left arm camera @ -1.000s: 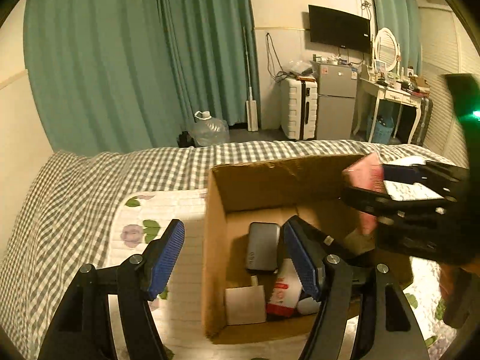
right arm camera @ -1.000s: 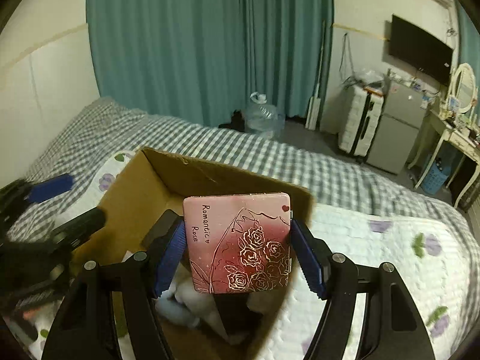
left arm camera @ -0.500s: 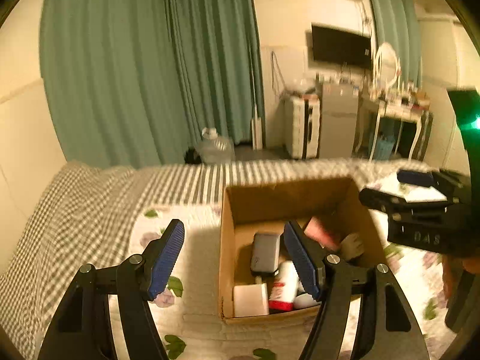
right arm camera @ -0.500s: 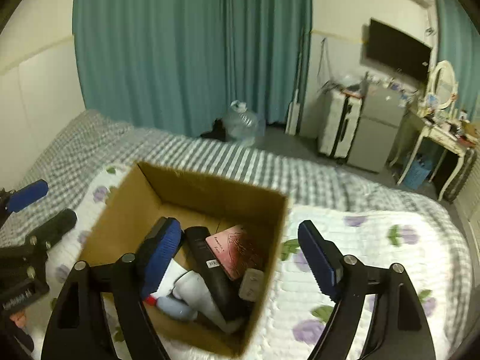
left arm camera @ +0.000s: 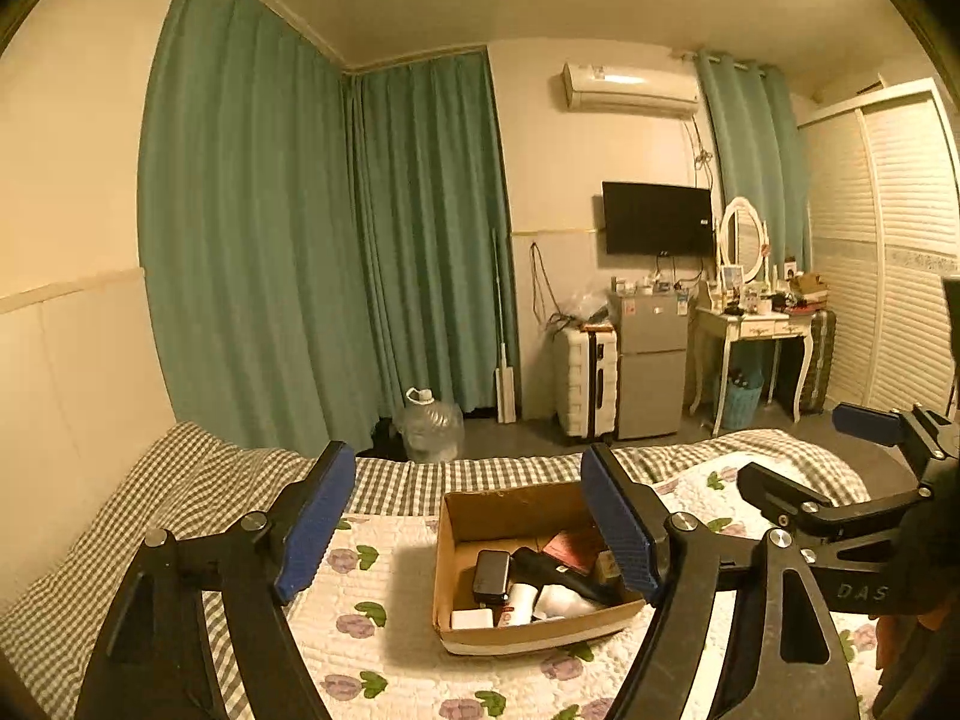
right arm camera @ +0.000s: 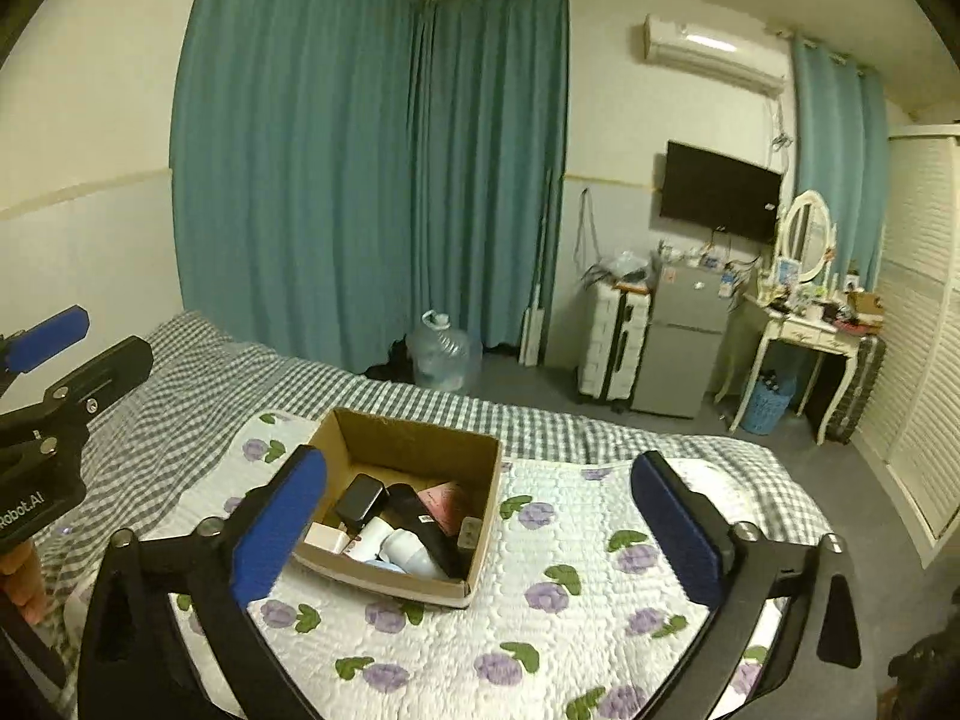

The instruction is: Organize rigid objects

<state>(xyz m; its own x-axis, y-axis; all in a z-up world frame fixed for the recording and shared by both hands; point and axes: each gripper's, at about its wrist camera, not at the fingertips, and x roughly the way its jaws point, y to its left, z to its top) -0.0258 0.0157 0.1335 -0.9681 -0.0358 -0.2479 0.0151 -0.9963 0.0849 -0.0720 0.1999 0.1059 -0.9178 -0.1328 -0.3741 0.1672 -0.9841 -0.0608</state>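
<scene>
Both tongs hang spread and empty above a bed: the left gripper (left arm camera: pixel 468 519) and the right gripper (right arm camera: pixel 480 516) each show blue pads wide apart with nothing between them. Below sits the cardboard box (right arm camera: pixel 489 501) on a floral quilt (right arm camera: pixel 576 618), holding the rigid objects: a dark power bank (right arm camera: pixel 359 501), a pink rose-printed case (right arm camera: pixel 447 498), a long black item, and white bottles and boxes crowded together. With no loose item visible on the quilt, the sorting looks at or near its end; any next move would call for finding something else to pick up. A checked blanket (right arm camera: pixel 198 396) covers the far side of the bed. Beyond it stand teal curtains (right arm camera: pixel 372 180), a water jug (right arm camera: pixel 444 357), a small fridge (right arm camera: pixel 684 348), a wall television (right arm camera: pixel 720 192) and a white dressing table (right arm camera: pixel 798 330).
</scene>
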